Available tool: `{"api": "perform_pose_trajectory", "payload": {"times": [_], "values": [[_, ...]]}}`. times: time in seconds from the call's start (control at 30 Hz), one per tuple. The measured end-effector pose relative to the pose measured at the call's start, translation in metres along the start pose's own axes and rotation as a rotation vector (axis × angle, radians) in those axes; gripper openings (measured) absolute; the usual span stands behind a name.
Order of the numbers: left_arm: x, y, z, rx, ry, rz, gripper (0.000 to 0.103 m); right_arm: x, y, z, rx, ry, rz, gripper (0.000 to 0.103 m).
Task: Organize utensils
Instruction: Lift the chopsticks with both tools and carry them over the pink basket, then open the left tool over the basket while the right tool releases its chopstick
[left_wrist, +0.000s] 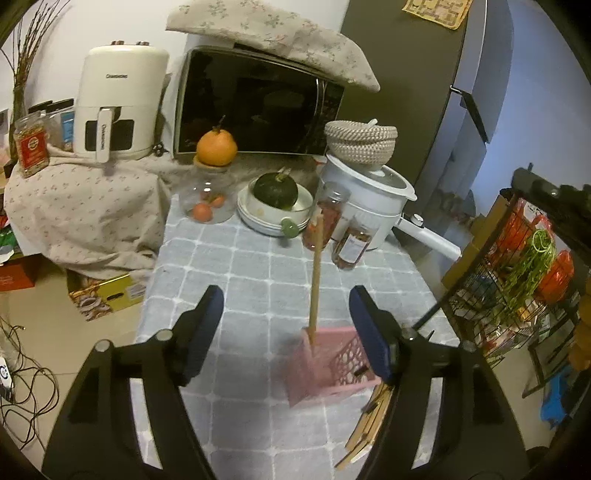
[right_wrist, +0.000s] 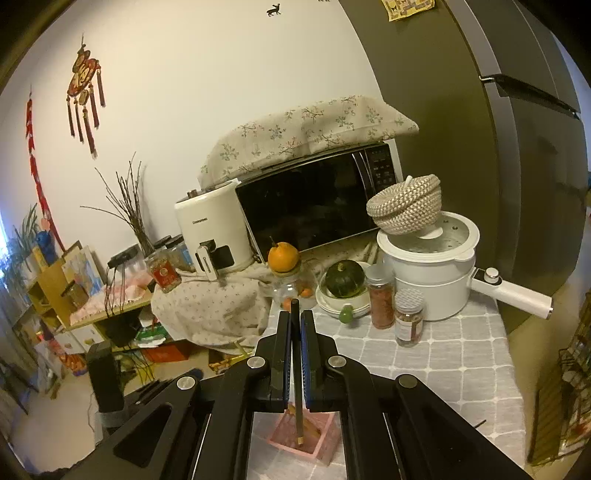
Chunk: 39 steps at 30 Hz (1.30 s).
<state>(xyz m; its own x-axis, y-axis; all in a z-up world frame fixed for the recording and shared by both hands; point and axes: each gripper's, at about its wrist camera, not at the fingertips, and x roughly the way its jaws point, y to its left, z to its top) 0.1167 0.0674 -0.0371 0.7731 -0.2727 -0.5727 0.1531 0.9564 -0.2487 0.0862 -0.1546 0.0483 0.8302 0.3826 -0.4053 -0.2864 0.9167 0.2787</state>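
A pink perforated utensil holder (left_wrist: 325, 363) stands on the grey checked tablecloth (left_wrist: 251, 273), with a wooden utensil (left_wrist: 316, 273) upright in it. My left gripper (left_wrist: 286, 328) is open and empty, its right finger next to the holder. Several wooden chopsticks (left_wrist: 365, 421) lie on the cloth below the holder. My right gripper (right_wrist: 295, 343) is shut on a dark chopstick (right_wrist: 296, 373), held upright with its lower tip over the pink holder (right_wrist: 306, 435).
At the far end of the table stand a white pot (left_wrist: 369, 195) with a woven basket on top, two spice jars (left_wrist: 351, 240), stacked bowls with a green squash (left_wrist: 275, 190), a glass jar under an orange (left_wrist: 216, 147), a microwave (left_wrist: 255, 107) and an air fryer (left_wrist: 118, 103). A wire rack (left_wrist: 517, 273) stands at the right.
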Motion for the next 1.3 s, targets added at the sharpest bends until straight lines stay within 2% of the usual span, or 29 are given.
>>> {"api": "perform_pose_trajectory", "payload": {"times": [0.1, 0.23, 0.57, 0.8, 0.83, 0.97, 1.07, 1.2, 1.3], "values": [[-0.001, 0.004, -0.003, 0.001, 0.014, 0.014, 0.077, 0.011, -0.001, -0.005, -0.006, 0.011, -0.011, 0.004], [0.002, 0.010, -0.007, -0.011, 0.049, 0.035, 0.080, 0.031, -0.004, -0.014, 0.005, 0.068, -0.022, 0.005], [0.002, 0.008, -0.010, -0.011, 0.086, 0.042, 0.081, 0.057, -0.006, -0.035, 0.016, 0.141, -0.013, 0.008], [-0.004, 0.002, -0.012, 0.002, 0.093, 0.028, 0.081, 0.038, -0.012, -0.030, 0.053, 0.102, -0.028, 0.054], [-0.005, 0.001, -0.012, 0.006, 0.095, 0.029, 0.081, 0.033, -0.012, -0.028, 0.049, 0.088, -0.034, 0.057], [-0.011, -0.004, -0.014, 0.030, 0.114, 0.035, 0.082, 0.013, -0.014, -0.027, 0.013, 0.068, -0.085, 0.079], [-0.013, -0.011, -0.014, 0.057, 0.119, 0.032, 0.083, 0.002, -0.021, -0.032, -0.007, 0.059, -0.135, 0.087], [-0.009, -0.027, -0.018, 0.099, 0.133, 0.035, 0.085, -0.005, -0.041, -0.046, 0.018, 0.084, -0.188, 0.089], [-0.002, -0.044, -0.026, 0.148, 0.164, 0.035, 0.085, -0.010, -0.056, -0.056, 0.011, 0.107, -0.265, 0.089]]}}
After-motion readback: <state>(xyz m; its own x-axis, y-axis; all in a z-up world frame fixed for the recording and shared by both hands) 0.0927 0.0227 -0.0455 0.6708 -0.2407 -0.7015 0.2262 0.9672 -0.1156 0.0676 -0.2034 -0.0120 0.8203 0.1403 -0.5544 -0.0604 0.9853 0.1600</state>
